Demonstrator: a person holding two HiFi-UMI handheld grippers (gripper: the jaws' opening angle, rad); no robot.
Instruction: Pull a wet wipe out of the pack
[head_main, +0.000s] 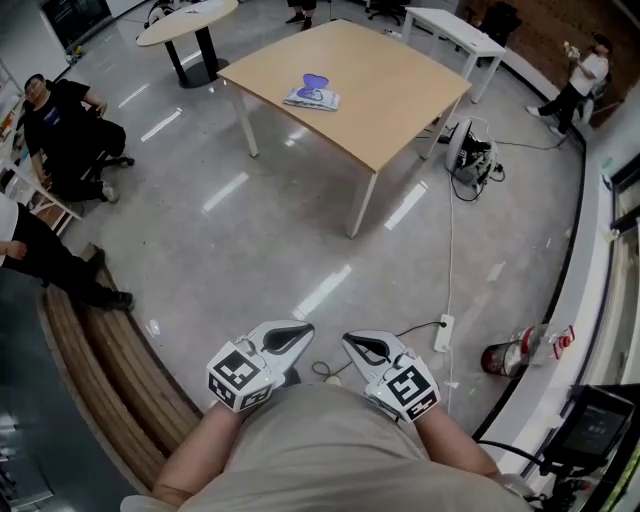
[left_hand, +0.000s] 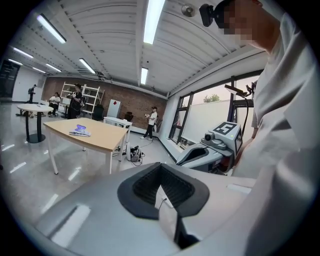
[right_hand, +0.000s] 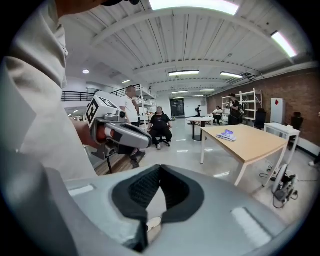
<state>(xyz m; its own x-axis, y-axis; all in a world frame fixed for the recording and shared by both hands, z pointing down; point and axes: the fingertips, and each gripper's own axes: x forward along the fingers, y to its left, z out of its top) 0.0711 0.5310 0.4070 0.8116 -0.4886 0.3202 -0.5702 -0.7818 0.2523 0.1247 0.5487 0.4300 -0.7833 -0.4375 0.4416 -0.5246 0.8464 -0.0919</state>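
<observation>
The wet wipe pack (head_main: 312, 96) lies flat on the light wooden table (head_main: 380, 100), far ahead of me across the floor; it is white and purple with a purple lid. It shows small in the left gripper view (left_hand: 80, 131) and the right gripper view (right_hand: 227, 135). Both grippers are held close against the person's body, well short of the table. The left gripper (head_main: 298, 331) and the right gripper (head_main: 354, 342) are both shut with nothing between their jaws. In their own views the left gripper (left_hand: 160, 168) and right gripper (right_hand: 160, 169) have dark pads that meet at the tip.
Grey floor separates me from the table. People sit at the left (head_main: 62, 128). A curved wooden bench (head_main: 105, 365) runs at the lower left. A power strip (head_main: 443, 332) and a red extinguisher (head_main: 512, 354) lie at the right. Gear with cables (head_main: 470, 152) sits by the table leg.
</observation>
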